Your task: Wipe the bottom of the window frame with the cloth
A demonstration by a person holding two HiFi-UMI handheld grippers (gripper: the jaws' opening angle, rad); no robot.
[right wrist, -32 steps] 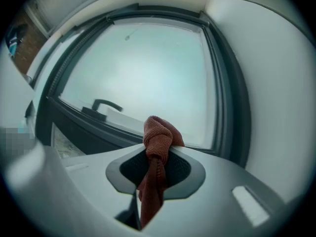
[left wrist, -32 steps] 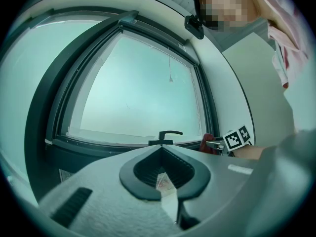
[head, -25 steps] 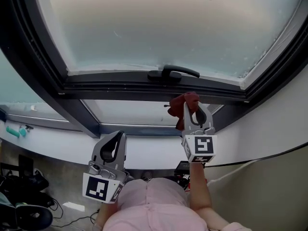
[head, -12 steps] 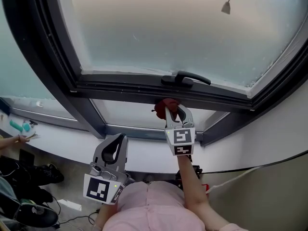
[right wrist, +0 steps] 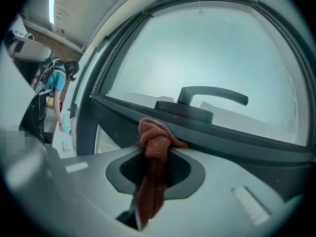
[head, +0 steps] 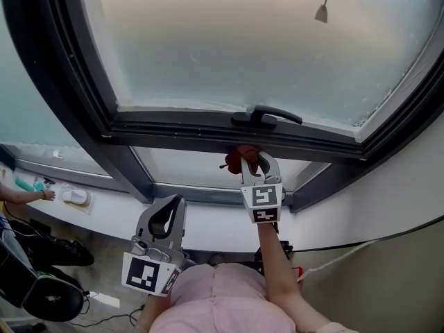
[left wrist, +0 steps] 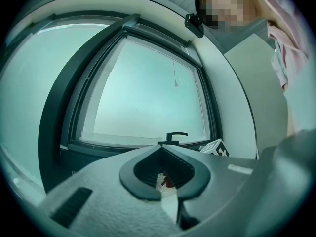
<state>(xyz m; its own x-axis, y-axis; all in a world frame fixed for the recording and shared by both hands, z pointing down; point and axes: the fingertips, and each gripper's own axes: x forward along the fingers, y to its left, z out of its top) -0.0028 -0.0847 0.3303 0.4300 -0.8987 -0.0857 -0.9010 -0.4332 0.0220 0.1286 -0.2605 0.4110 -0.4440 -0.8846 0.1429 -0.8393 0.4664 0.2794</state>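
The right gripper (right wrist: 157, 157) has its jaws pinched tight on a rust-red cloth (right wrist: 154, 138). The knotted end bunches above the tips and the tail hangs back through the seam. Seen from the head view, the cloth (head: 238, 157) sits at 12 o'clock of the right gripper (head: 251, 162), up against the dark bottom rail of the window frame (head: 187, 126); whether it actually presses on the rail I cannot tell. The black handle (head: 268, 115) is just above the cloth at 1 o'clock and juts out over the rail.

The left gripper (head: 168, 207) hangs low at 7 o'clock of the right one, well apart from it, over the white sill (head: 208, 222). Its jaws are pressed together on nothing (left wrist: 163, 150).

At 9 o'clock, far along the sill, another person's hand (head: 47, 194) rests beside a small white object (head: 75, 197). A cord weight (head: 322, 12) dangles before the glass at 1 o'clock.

A second ago the cloth was lower and further right, clear of the rail. Half a second ago it had reached this spot under the handle, and it has barely shifted since. The white object on the sill is new.

The rail runs open toward 9 o'clock until it meets the upright post (head: 128, 168); toward 3 o'clock it ends at the slanted corner of the frame.
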